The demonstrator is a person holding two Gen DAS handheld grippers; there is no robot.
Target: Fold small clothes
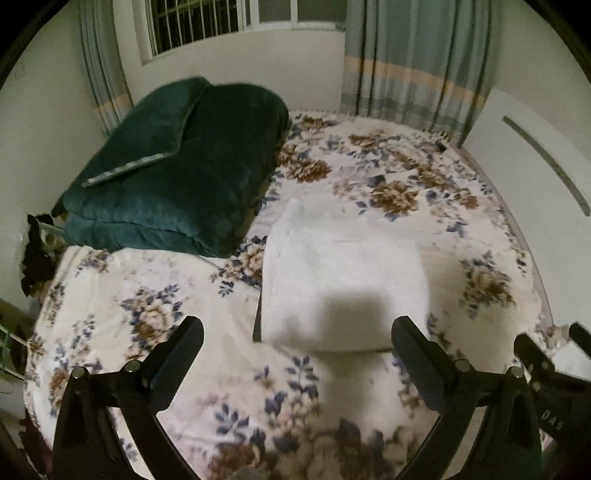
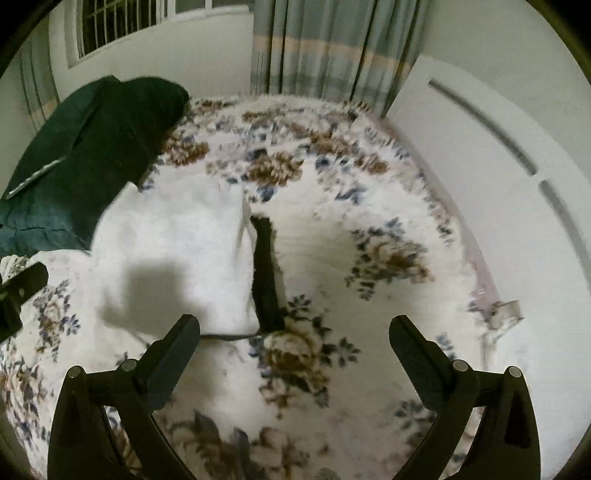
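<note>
A white folded garment [image 1: 343, 280] lies on the floral bed cover [image 1: 155, 321], with a dark edge showing at its left side. In the right wrist view the same white garment [image 2: 173, 251] lies left of centre, with a dark strip [image 2: 266, 273] along its right edge. My left gripper [image 1: 297, 328] is open and empty, held just in front of the garment. My right gripper [image 2: 293, 328] is open and empty, above the garment's near right corner. The right gripper also shows at the right edge of the left wrist view [image 1: 546, 350].
A folded dark green quilt [image 1: 177, 166] lies at the back left of the bed. Striped curtains [image 1: 413, 62] and a barred window [image 1: 207, 22] are behind. A white panel [image 2: 480, 155] stands along the bed's right side.
</note>
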